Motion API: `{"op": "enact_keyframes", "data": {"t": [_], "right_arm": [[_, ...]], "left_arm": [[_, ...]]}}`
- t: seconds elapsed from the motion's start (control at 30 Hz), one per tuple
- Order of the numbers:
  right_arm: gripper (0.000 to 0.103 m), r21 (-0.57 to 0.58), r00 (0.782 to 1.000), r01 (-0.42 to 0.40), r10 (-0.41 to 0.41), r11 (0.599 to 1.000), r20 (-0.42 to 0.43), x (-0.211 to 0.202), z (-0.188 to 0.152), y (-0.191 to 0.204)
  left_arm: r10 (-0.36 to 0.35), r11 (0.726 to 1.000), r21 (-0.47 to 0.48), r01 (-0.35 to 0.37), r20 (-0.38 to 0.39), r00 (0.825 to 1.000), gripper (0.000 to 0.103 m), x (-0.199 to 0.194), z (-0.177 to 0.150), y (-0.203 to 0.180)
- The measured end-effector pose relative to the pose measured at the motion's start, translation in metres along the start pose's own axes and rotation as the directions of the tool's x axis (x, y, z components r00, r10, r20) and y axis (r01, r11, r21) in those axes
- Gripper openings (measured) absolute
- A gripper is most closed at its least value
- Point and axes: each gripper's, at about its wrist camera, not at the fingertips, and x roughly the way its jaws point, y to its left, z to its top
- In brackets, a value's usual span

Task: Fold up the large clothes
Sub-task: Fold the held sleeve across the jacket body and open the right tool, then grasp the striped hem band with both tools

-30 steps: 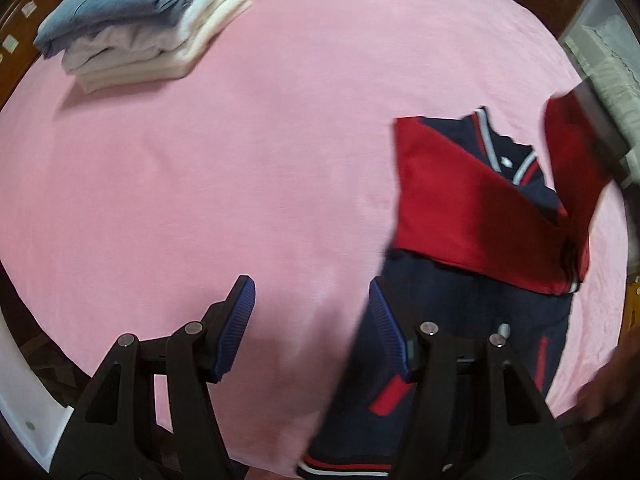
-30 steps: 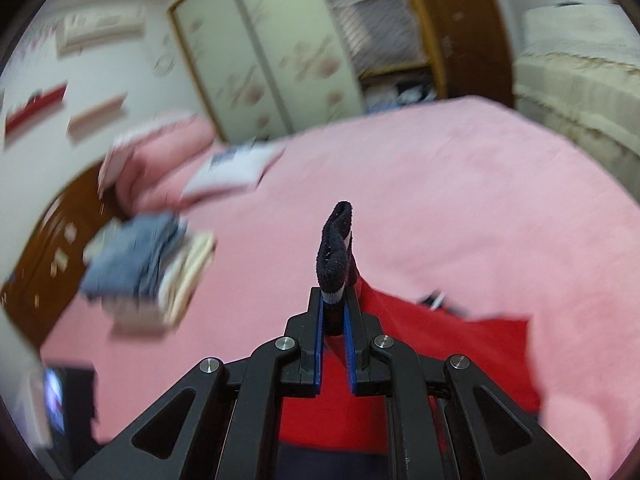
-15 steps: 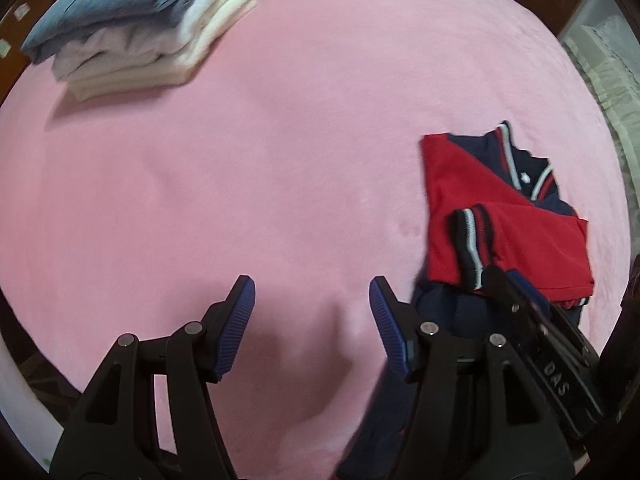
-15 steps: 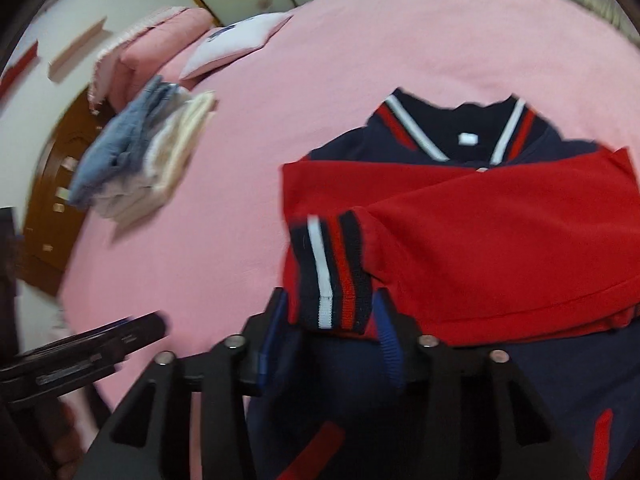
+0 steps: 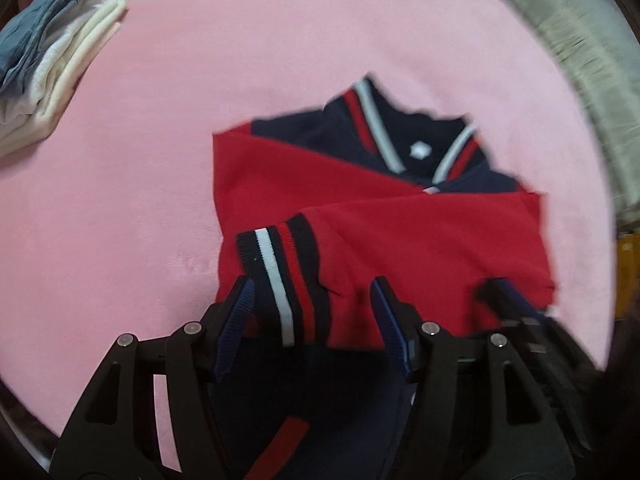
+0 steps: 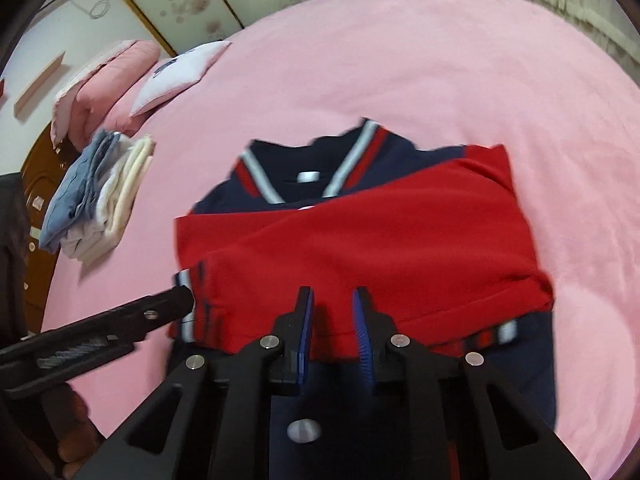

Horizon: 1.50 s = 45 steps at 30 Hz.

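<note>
A navy jacket (image 5: 420, 128) with red sleeves and a striped collar lies on the pink bedspread (image 5: 120, 200), both sleeves folded across its chest. My left gripper (image 5: 310, 292) stands open just above the striped cuff (image 5: 280, 272) of the upper sleeve, the pads apart on either side of it. In the right wrist view my right gripper (image 6: 333, 296) hovers over the lower edge of the red sleeve (image 6: 400, 232). Its jaws are closing, with a narrow gap and no cloth pinched between them. The left gripper (image 6: 176, 300) reaches in at the cuff from the left.
A stack of folded clothes (image 6: 100, 188), blue on top of cream, sits at the left of the bed. Pink and white pillows (image 6: 104, 92) lie at the head. Cream bedding (image 5: 580, 60) borders the right side. A wardrobe (image 6: 200, 0) stands behind.
The right gripper let go of the cuff, leaving the sleeve across the chest, and dropped to the sleeve's lower edge. The left gripper moved right from bare bedspread to above the cuff.
</note>
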Motion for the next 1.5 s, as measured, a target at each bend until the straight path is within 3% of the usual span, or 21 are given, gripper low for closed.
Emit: {"op": "enact_keyframes", "data": {"t": [0.07,0.13,0.2,0.37,0.47,0.53,0.63,0.7,0.77,0.9,1.0,1.07,1.17,1.2,1.3,1.37,1.47,1.5], "right_arm": [[0.017,-0.002,0.998,0.063,-0.063,0.998,-0.013,0.004,0.004,-0.021],[0.002,0.021,0.996,0.091,-0.091,0.996,-0.006,0.001,0.007,-0.046],[0.0,0.046,0.994,0.106,-0.106,0.993,-0.004,-0.003,0.009,-0.069],[0.0,0.04,0.953,0.302,-0.303,0.952,0.007,-0.016,0.022,-0.103],[0.0,0.041,0.976,0.21,-0.212,0.977,0.051,-0.028,0.037,-0.111],[0.0,0.01,0.996,0.045,-0.045,0.999,0.078,-0.033,0.049,-0.108],[0.0,-0.08,0.986,-0.162,0.159,0.983,-0.044,-0.008,0.058,-0.091],[0.0,-0.15,0.969,-0.211,0.187,0.966,-0.163,0.019,0.056,-0.077],[0.0,-0.211,0.972,-0.162,0.119,0.964,-0.203,0.036,0.055,-0.071],[0.0,-0.03,0.986,-0.132,0.128,0.991,-0.11,0.038,0.065,-0.107],[0.0,-0.003,0.999,-0.007,0.007,1.0,-0.033,0.024,0.064,-0.133],[0.0,-0.021,0.998,0.07,-0.07,0.997,0.002,0.014,0.064,-0.146],[0.0,-0.038,0.988,0.15,-0.149,0.988,0.042,-0.004,0.068,-0.155],[0.0,-0.035,0.989,0.144,-0.142,0.989,0.049,-0.009,0.068,-0.155],[0.003,-0.058,0.998,-0.003,0.007,0.998,0.059,-0.034,0.062,-0.146],[0.003,-0.114,0.998,-0.056,0.059,0.992,0.022,-0.041,0.05,-0.134],[0.003,-0.175,0.999,0.017,-0.026,0.984,-0.046,-0.032,0.032,-0.122],[0.003,-0.183,0.995,0.075,-0.087,0.98,-0.058,-0.029,0.025,-0.128]], "left_arm": [[0.068,0.997,-0.03,-0.07,-0.055,0.996,0.058,0.017,0.002,-0.002],[0.063,0.995,-0.077,-0.069,-0.083,0.995,0.058,0.028,0.004,0.001],[0.072,0.993,-0.092,-0.08,-0.086,0.994,0.059,0.031,0.006,-0.001],[0.109,0.984,-0.127,-0.121,-0.095,0.989,0.059,0.025,0.01,-0.009],[0.123,0.983,-0.133,-0.128,-0.047,0.991,0.059,0.008,0.015,-0.02],[0.1,0.989,-0.112,-0.097,0.028,0.995,0.059,-0.009,0.017,-0.028],[0.098,0.992,-0.082,-0.093,0.063,0.993,0.059,-0.009,0.022,-0.04],[0.141,0.987,-0.079,-0.138,0.035,0.989,0.059,0.001,0.027,-0.046],[0.159,0.983,-0.095,-0.156,0.018,0.987,0.059,0.01,0.032,-0.048],[0.177,0.967,-0.179,-0.18,-0.029,0.984,0.059,0.022,0.034,-0.033],[0.101,0.963,-0.248,-0.104,-0.021,0.995,0.059,0.02,0.02,-0.014],[0.063,0.963,-0.26,-0.063,-0.01,0.998,0.059,0.022,0.018,-0.011],[0.059,0.96,-0.272,-0.058,-0.005,0.998,0.059,0.016,0.015,-0.016],[0.066,0.961,-0.269,-0.064,-0.001,0.998,0.059,0.01,0.013,-0.02],[0.04,0.976,-0.217,-0.028,0.05,0.998,0.059,-0.011,0.002,-0.025],[0.021,0.988,-0.154,-0.011,0.066,0.998,0.059,-0.018,-0.009,-0.035],[0.073,0.993,-0.098,-0.069,0.036,0.997,0.059,-0.014,-0.019,-0.031],[0.075,0.993,-0.099,-0.07,0.041,0.996,0.059,-0.016,-0.023,-0.025]]}}
